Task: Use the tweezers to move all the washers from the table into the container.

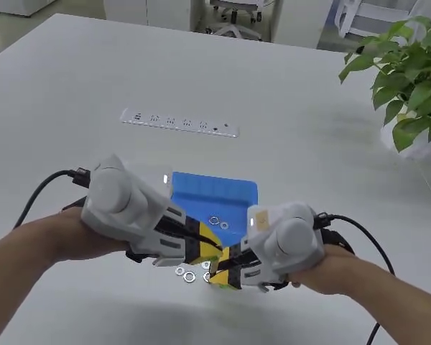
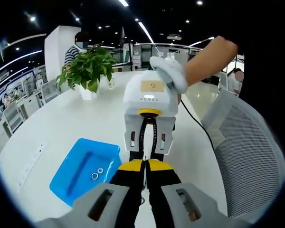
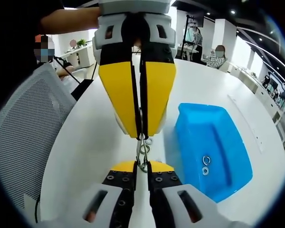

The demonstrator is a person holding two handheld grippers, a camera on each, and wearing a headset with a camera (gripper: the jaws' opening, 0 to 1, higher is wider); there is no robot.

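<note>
My left gripper [image 1: 205, 248] and right gripper [image 1: 226, 269] meet tip to tip just in front of the blue container [image 1: 230, 190]. The left gripper [image 3: 141, 135] is shut on the thin metal tweezers [image 3: 141, 124], which point down at loose washers [image 3: 144, 149] on the table. The right gripper [image 3: 142, 167] has its jaws together right under those tips; whether it pinches anything is hidden. Two washers [image 1: 214, 221] lie inside the container [image 2: 71, 180]. Several more washers [image 1: 190, 276] rest on the table below the grippers.
A white power strip [image 1: 179, 122] lies beyond the container. A potted plant [image 1: 413, 79] stands at the far right of the white table. A mesh office chair [image 2: 247, 152] is at the table's near edge. People sit in the background.
</note>
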